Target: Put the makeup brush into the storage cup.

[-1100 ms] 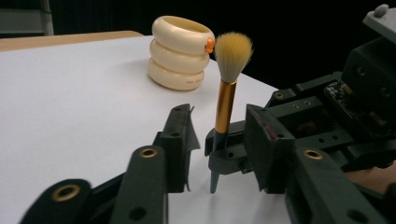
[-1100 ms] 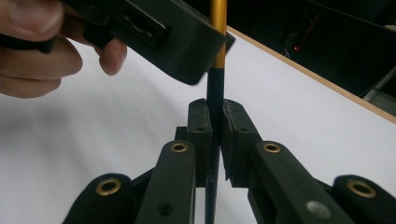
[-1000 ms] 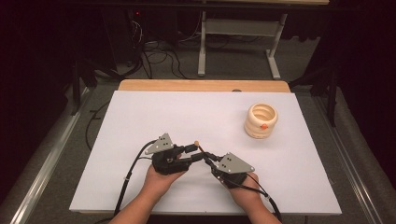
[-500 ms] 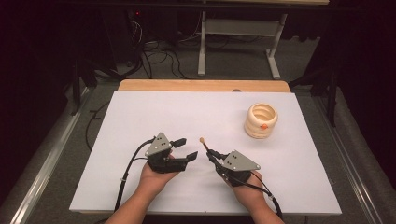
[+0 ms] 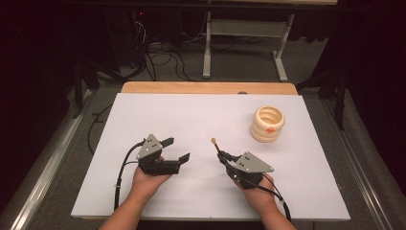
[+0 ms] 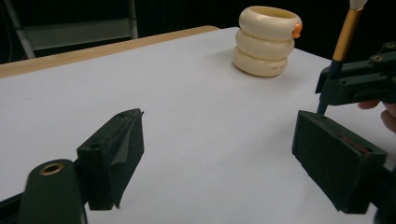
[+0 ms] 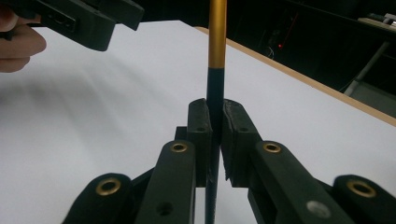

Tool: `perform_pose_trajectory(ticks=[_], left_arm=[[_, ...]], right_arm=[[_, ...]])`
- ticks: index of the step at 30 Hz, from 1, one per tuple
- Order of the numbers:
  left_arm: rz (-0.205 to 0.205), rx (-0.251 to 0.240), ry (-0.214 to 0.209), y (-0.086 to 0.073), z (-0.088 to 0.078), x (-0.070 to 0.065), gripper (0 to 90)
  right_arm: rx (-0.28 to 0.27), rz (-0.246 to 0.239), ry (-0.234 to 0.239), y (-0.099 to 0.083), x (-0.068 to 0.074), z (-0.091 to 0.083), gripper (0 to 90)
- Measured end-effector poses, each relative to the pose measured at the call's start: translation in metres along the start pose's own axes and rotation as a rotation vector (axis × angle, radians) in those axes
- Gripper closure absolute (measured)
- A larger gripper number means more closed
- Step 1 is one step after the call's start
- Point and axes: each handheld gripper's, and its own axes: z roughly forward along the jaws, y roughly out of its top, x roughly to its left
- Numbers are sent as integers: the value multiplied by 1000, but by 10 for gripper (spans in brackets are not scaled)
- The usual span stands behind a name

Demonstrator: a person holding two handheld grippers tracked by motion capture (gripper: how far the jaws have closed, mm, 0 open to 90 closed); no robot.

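Left gripper [image 5: 173, 149] backed off, fingers just opened, empty; right gripper [image 5: 223, 155] clamps black-gold brush [image 5: 216, 145].

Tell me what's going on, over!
Left gripper jaws just opened, nothing between them. Right gripper shut on the brush, tip up. Ringed cup stands apart; table bare between. Over.

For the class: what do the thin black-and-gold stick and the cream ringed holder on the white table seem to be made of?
Thin black-and-gold stick: probably lacquered wood or plastic with a metallic gold band, smooth sheen.
Cream ringed holder: likely glossy moulded plastic or glazed ceramic, with soft highlights on three rounded rings.
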Motion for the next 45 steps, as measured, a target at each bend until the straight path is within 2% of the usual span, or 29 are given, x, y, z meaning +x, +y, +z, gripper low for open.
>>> perform_pose_trajectory(ticks=[12, 18, 23, 28, 34, 45], left_arm=[[19, -13, 53, -7, -11, 9, 129], [6, -5, 71, -10, -19, 16, 105], [0, -9, 76, -13, -24, 21, 84], [-4, 7, 81, -16, -27, 25, 55], [-26, 5, 79, -20, -31, 27, 55], [-29, 9, 79, -22, -31, 28, 57]], right_arm=[[-1, 17, -17, -1, -10, -6, 851], [-3, 26, -25, -2, -14, -8, 851], [-1, 34, -35, -2, -17, -10, 851], [1, 37, -43, -4, -21, -11, 851], [-2, 47, -57, -5, -27, -14, 852], [-13, 71, -89, -7, -39, -22, 851]])
